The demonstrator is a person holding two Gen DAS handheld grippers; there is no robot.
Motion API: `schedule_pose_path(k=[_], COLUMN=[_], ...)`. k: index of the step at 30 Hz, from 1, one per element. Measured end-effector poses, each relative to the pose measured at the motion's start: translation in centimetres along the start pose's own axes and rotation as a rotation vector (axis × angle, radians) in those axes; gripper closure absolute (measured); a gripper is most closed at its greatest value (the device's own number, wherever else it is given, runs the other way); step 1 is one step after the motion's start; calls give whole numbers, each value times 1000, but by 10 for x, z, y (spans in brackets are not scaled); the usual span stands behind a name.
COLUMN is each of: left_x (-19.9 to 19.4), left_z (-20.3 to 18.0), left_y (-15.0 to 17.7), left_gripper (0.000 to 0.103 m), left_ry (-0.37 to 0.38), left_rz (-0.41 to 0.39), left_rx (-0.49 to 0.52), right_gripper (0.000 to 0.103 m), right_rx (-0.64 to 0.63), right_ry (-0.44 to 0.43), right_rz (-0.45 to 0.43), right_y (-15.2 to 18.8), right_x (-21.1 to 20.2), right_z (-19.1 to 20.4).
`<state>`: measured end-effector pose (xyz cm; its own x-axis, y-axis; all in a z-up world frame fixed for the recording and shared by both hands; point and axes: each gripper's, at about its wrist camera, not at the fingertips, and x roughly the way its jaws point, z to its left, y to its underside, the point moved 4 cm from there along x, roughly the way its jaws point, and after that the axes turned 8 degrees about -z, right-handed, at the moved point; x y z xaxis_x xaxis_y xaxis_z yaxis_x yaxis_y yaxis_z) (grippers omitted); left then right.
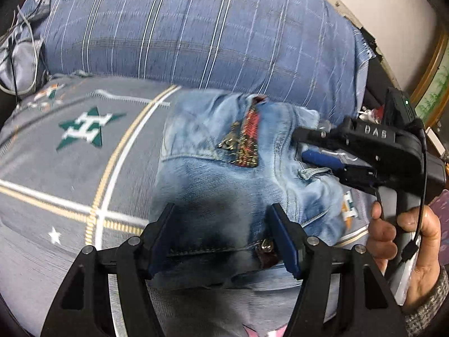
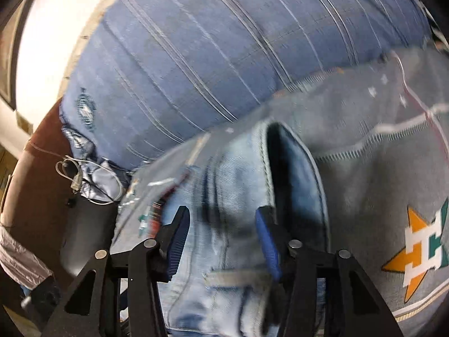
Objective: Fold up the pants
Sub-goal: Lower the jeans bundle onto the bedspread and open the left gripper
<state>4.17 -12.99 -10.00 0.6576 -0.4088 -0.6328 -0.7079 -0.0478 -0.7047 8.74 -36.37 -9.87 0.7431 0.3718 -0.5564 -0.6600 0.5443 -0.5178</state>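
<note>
Bed cover (image 1: 70, 174): grey, printed with green stars and white-and-gold lines; it fills the left of the left wrist view. A blue striped pillow (image 1: 196, 33) lies behind it.

Pants (image 1: 224, 174): light blue denim, bunched on the bed cover at centre, with a patterned patch (image 1: 247, 140) on the pocket.

Left gripper (image 1: 224, 233): jaws spread, standing over the denim with cloth seen between the blue pads; whether the pads touch the cloth cannot be told.

Right gripper (image 1: 301, 147): enters from the right, held by a hand (image 1: 407, 241). Its tips lie at the waistband edge of the pants. In the right wrist view the right gripper (image 2: 221, 241) has its jaws partly spread with denim between them; the picture is blurred, so a pinch cannot be confirmed
</note>
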Motion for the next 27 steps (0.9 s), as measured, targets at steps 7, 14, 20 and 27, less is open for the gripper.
schedule_pose_path(k=[7, 14, 20, 27], left_x=[9, -4, -52, -117], left_z=[4, 2, 3, 3], left_y=[10, 3, -3, 0], left_gripper=[34, 33, 32, 21], left_ry=[16, 5, -85, -247], left_rz=[-37, -36, -109, -285], left_rx=[16, 45, 93, 164], right_gripper=[61, 61, 48, 38], right_rx=[-67, -61, -149, -204], right_ry=[6, -23, 5, 77], right_rz=[-53, -71, -162, -274], right_y=[27, 23, 22, 63], right_x=[21, 17, -33, -93], right_z=[-16, -13, 25, 43])
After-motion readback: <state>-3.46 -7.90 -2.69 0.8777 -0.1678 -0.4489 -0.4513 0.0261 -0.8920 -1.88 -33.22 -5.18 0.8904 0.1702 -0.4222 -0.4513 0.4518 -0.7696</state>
